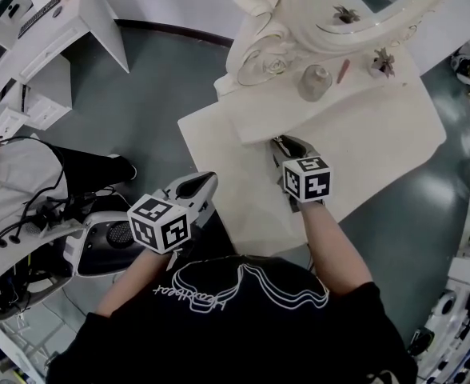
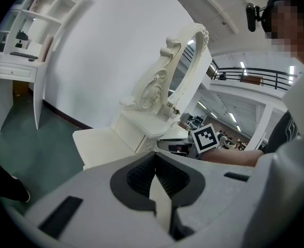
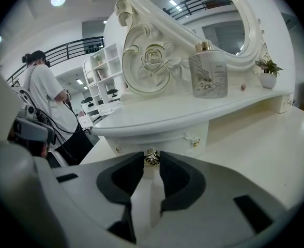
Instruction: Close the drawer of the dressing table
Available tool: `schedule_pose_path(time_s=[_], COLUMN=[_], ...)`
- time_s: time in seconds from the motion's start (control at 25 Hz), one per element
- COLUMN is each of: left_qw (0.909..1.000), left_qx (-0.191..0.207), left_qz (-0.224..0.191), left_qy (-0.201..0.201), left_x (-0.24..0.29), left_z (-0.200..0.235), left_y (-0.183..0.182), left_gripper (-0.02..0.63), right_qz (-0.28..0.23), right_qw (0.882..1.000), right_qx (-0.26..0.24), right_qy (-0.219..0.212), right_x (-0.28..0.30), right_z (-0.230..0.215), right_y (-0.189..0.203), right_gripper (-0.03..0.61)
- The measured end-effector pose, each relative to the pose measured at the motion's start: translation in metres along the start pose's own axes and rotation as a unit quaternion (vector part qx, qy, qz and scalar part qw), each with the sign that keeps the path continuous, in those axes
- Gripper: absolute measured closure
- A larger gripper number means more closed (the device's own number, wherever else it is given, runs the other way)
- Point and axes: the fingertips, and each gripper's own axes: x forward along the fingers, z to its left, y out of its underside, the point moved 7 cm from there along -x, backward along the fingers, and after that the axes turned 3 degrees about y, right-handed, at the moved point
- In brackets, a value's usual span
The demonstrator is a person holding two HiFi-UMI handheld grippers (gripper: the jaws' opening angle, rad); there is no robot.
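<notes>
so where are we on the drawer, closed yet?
Done: the right gripper has reached the dressing table and is closed on the small drawer knob. In hand: the push. The drawer front looks about level with the fronts beside it, but I can't tell if it's fully in. Left: seat it if needed, then release the knob. The left gripper is shut, empty and off to the side.

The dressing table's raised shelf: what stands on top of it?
A clear bottle, a small potted plant and the carved mirror. Its frame covers the shelf's back edge.
</notes>
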Motion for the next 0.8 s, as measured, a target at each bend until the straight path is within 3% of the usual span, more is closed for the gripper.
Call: schedule_pose_path(time_s=[0.4, 0.8], left_qw=[1.0000, 0.9997], left_qx=[-0.002, 0.012], left_qz=[-0.002, -0.014], left_qy=[-0.004, 0.013], left_x=[-0.007, -0.002], left_z=[0.004, -0.020], left_y=[-0.002, -0.001], left_gripper=[0.611, 0.611], right_qz=[-0.006, -0.031], right_qw=[1.000, 0.998], right_qx=[-0.004, -0.028], right_qy=[-0.001, -0.044], right_x=[0.002, -0.046], right_z=[0.001, 0.011], right_y=[-0.004, -0.001], right_gripper=[0.476, 0.339])
